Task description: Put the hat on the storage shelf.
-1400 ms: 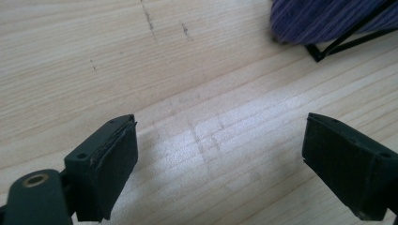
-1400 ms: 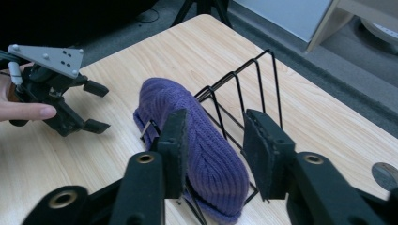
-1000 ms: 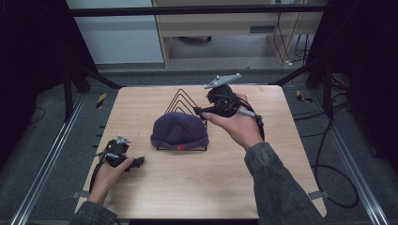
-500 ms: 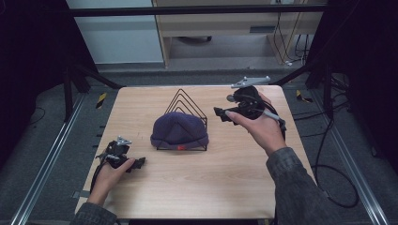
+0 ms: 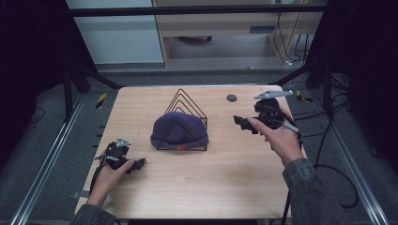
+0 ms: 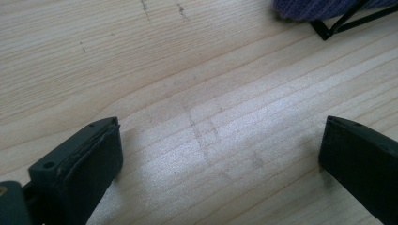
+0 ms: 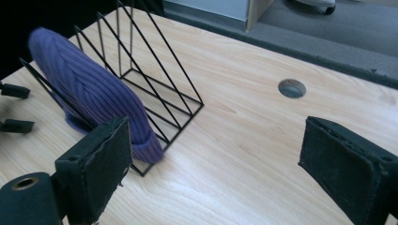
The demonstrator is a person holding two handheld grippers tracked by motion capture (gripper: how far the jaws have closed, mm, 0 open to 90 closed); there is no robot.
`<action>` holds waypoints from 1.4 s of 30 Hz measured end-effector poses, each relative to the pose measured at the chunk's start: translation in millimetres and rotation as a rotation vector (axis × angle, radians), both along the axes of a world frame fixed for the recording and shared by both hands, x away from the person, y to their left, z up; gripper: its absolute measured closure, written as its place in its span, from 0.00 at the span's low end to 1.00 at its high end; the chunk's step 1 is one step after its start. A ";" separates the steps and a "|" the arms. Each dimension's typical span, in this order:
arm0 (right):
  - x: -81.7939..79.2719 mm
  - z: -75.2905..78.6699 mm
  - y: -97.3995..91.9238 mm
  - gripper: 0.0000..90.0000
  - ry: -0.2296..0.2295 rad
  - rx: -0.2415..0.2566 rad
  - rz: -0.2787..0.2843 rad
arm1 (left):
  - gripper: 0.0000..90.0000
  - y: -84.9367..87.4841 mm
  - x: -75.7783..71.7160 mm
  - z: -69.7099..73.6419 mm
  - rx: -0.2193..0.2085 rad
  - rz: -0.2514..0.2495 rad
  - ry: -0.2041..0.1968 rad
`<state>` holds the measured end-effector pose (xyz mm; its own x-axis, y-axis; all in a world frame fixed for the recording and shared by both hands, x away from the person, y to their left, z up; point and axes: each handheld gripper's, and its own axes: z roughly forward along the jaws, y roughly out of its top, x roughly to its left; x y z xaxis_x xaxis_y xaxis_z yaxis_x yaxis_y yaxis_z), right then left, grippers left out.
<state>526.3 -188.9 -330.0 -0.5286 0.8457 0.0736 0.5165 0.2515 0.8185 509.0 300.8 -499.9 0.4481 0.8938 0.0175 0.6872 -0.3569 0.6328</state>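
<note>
Purple knit is what I read everything from: the beanie [image 5: 179, 130] is draped over the front of the black wire rack [image 5: 188, 104] in the middle of the desk [image 5: 211, 187], its brim low along the rack's front rail and its long axis running left to right across my high view. Starting at the left, my left gripper [image 5: 136, 165] rests on the desk near the front left corner, fingers spread wide with nothing but bare wood between them; in the left gripper view the hat's edge and a rack foot sit just at the top right, so the hat lies ahead and to the right of it. Moving right, past the hat, a small round grommet hole [image 5: 231, 98] sits in the desk behind. My right gripper [image 5: 242, 124] hovers off the hat's right end, its fingers having just been opening, now wide and empty, pointing back toward the hat. I judge the left one slightly nearer. The rack's slanted wires stand behind the knit and could snag a deep reach.
</note>
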 end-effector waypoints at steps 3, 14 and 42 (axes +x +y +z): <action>-2.3 -9.7 -9.4 0.10 0.012 -0.001 -0.013 | 0.00 0.0 0.0 0.0 0.000 0.000 0.000; -11.7 -65.6 -27.1 0.09 0.101 0.006 -0.054 | 0.00 -0.5 -0.1 -0.3 -0.004 0.002 -0.003; -41.1 -174.5 -19.3 0.11 0.159 -0.115 -0.099 | 0.00 -2.2 -0.4 -0.1 0.000 -0.012 -0.002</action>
<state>485.2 -208.2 -504.5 -0.4324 0.9003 0.0491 0.6634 0.2807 0.6936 508.5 298.6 -500.0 0.4584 0.8886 0.0180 0.6820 -0.3647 0.6339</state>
